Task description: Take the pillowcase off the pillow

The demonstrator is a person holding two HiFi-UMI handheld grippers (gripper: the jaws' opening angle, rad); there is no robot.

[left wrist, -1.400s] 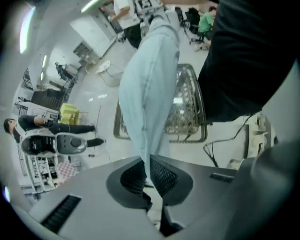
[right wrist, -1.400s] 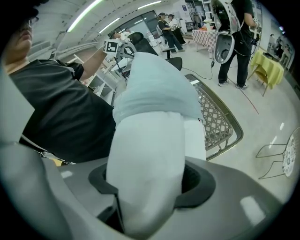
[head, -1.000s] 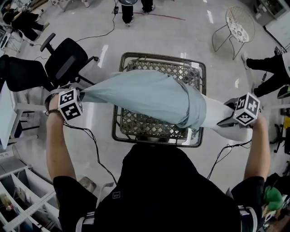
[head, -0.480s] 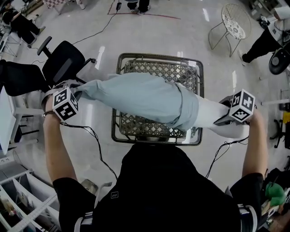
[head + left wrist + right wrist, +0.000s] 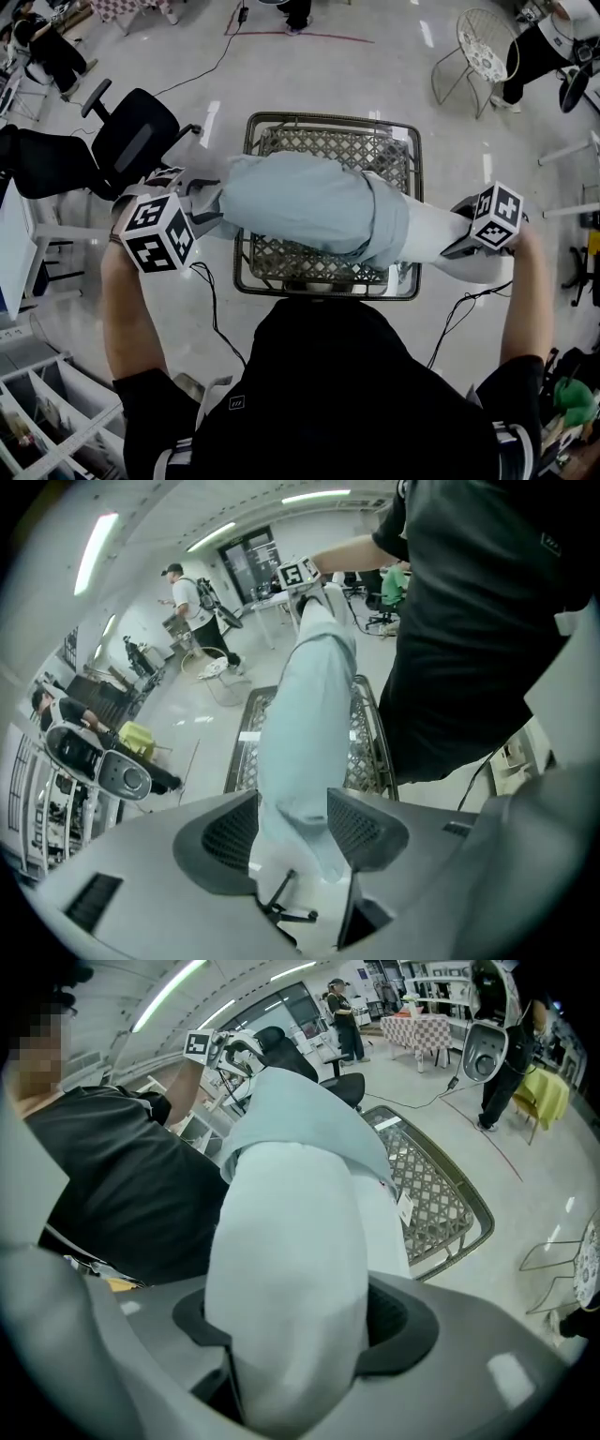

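Note:
A white pillow (image 5: 433,234) half inside a light blue pillowcase (image 5: 300,202) hangs level over a wicker basket (image 5: 328,124). My left gripper (image 5: 208,204) is at the pillowcase's closed left end. In the left gripper view its jaws are opening; the blue cloth (image 5: 305,714) lies loosely between them, tapering to a limp tip at my left gripper (image 5: 292,827). My right gripper (image 5: 455,244) holds the bare pillow end. In the right gripper view the pillow (image 5: 291,1269) bulges between its pads at my right gripper (image 5: 291,1330), whose jaws are easing open; the pillowcase (image 5: 300,1119) begins further along.
The metal-framed basket stands on a glossy floor right in front of me. A black office chair (image 5: 131,127) is at the left, a white wire chair (image 5: 487,52) at the far right, white shelving (image 5: 37,412) at my lower left. People stand along the far edge.
My left gripper has moved right toward the pillow and its jaws have opened; the stretched pillowcase end has gone slack and shorter. The right gripper has barely moved.

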